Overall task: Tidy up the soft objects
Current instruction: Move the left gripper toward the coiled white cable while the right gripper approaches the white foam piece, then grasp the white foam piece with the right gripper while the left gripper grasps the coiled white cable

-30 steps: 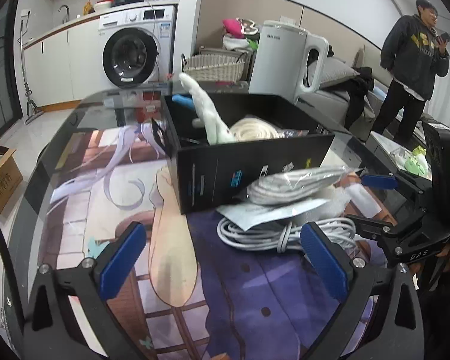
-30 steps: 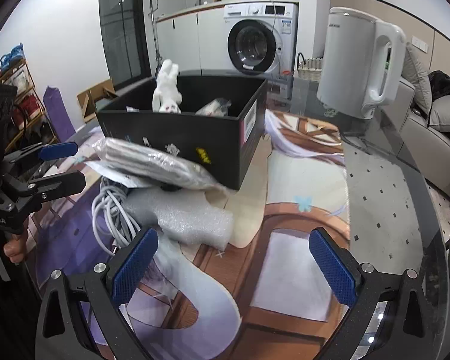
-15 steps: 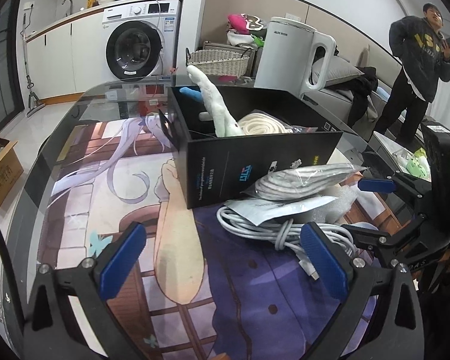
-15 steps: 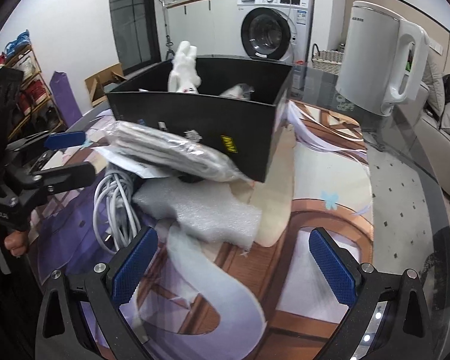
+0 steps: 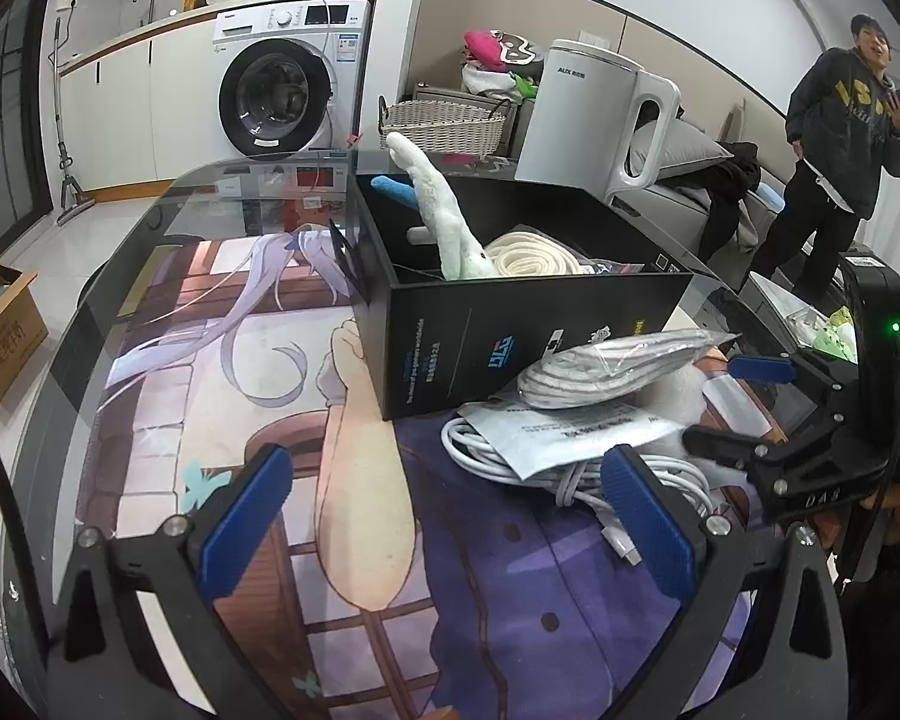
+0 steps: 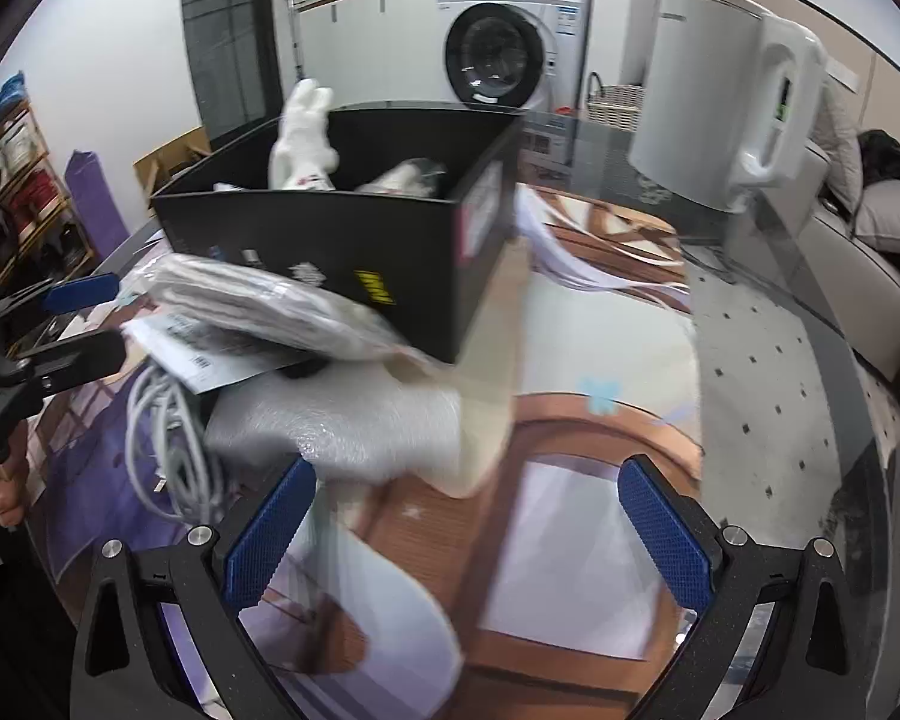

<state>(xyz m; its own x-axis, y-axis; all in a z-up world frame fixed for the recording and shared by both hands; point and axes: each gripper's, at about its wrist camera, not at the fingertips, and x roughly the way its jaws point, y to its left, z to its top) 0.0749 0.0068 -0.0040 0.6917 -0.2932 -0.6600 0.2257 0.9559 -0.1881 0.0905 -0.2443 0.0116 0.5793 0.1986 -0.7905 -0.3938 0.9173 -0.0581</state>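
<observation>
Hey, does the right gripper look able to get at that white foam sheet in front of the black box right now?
Probably yes. The right gripper is open and empty, and the foam sheet lies just ahead of its left finger with nothing between. The bagged bundle and cable coil overlap only the sheet's far and left edges.

I'm working in a home: beyond my fingers, a washing machine (image 5: 282, 99) (under a kitchen counter), sofa (image 6: 888, 240) and laundry basket (image 5: 444, 123).

Plush toy (image 5: 444, 222) & rope (image 5: 531, 255) in box (image 5: 510, 336); bagged cable (image 5: 618, 360), paper (image 5: 564, 435), cord bundle (image 5: 576, 471) stacked in front.
</observation>
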